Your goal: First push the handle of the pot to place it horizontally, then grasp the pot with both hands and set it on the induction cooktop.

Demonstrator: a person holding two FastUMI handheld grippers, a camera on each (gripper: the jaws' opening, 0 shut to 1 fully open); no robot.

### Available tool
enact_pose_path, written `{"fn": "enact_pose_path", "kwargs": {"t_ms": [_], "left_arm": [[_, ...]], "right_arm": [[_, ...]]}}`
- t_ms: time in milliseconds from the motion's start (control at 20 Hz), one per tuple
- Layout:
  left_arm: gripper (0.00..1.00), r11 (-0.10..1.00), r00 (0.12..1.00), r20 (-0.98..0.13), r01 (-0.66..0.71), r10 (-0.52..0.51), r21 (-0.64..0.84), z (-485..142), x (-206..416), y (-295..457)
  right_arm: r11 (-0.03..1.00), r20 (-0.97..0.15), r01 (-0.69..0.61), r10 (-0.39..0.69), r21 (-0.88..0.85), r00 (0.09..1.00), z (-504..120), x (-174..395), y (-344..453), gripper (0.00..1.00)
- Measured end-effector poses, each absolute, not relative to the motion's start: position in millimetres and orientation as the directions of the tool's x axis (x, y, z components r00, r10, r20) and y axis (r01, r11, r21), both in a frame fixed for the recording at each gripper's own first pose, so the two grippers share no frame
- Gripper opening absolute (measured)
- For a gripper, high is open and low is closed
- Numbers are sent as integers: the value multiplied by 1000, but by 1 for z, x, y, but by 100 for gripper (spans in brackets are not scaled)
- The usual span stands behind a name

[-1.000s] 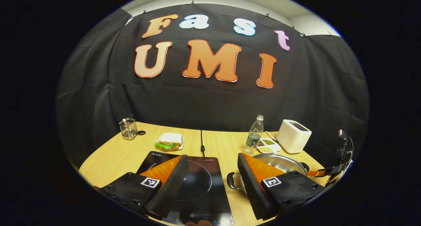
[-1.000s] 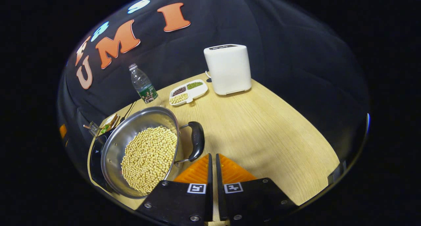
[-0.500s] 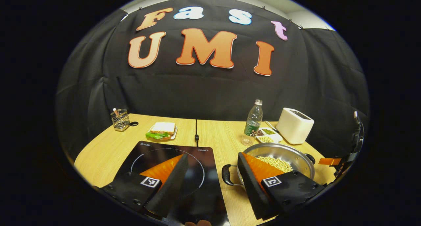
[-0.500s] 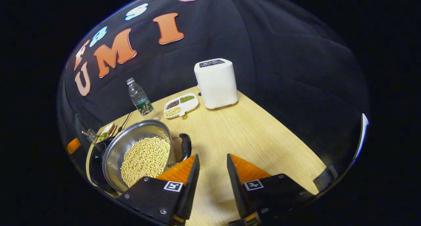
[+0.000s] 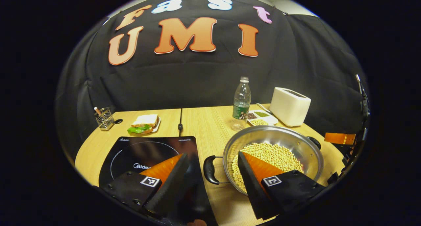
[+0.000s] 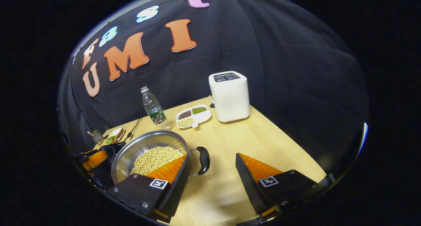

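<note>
Left gripper (image 5: pixel 213 166) spread wide, holding nothing, raised above the pot's near black handle (image 5: pixel 208 169); right gripper (image 6: pixel 213 166) likewise wide and empty, beside the opposite handle (image 6: pixel 204 159); steel pot (image 5: pixel 307 155) of soybeans rests on the wooden table (image 6: pixel 263 137), just right of the induction cooktop (image 5: pixel 131 152); contact between them cannot be judged.

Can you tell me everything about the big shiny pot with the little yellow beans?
The pot is round, wide and shallow, of shiny silver metal, with no lid. Pale yellow beans cover its bottom. A black loop handle sticks out on one side, another opposite. It sits upright on the wooden table, beside the black induction cooktop. Neither hand-held gripper grips it.
</note>
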State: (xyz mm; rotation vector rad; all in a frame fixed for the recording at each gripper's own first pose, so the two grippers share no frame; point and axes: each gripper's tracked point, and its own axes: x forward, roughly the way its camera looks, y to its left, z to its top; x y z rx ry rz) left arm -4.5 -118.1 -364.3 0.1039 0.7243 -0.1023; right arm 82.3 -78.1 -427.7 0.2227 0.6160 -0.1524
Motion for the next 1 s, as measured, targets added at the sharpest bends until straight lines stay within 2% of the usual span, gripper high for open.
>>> {"fn": "enact_pose_path", "kwargs": {"t_ms": [200, 500, 600, 650, 700, 800, 850, 950, 1000], "left_arm": [[99, 988, 700, -713, 130, -33, 82, -392, 1, -118], [98, 989, 635, -771, 136, -39, 62, -421, -1, -121], [99, 987, 643, -766, 134, -21, 86, -423, 6, -115], [97, 988, 633, -774, 124, -7, 93, -425, 7, -114], [89, 987, 629, -777, 129, -6, 97, -426, 9, -115], [91, 979, 618, -786, 154, 11, 134, -430, 11, -115], [86, 974, 612, -791, 164, 21, 153, -433, 14, -115], [71, 976, 610, -792, 173, 1, 134, -432, 17, -121], [68, 980, 595, -804, 167, -17, 104, -435, 12, -121]], "right_arm": [[976, -619, 166, -45, 139, 784, -448, 97, -60, 92], [976, -680, 182, -54, 118, 731, -484, 119, -55, 92], [977, -700, 176, -40, 123, 713, -494, 121, -51, 91], [977, -709, 171, -29, 130, 704, -499, 121, -49, 88], [977, -717, 168, -23, 132, 697, -503, 122, -47, 86], [977, -723, 174, -30, 126, 690, -507, 121, -51, 69], [975, -731, 175, -20, 137, 683, -505, 118, -51, 63], [967, -729, 194, -14, 165, 685, -503, 116, -50, 57], [967, -729, 194, -11, 168, 684, -505, 117, -49, 55]]}}
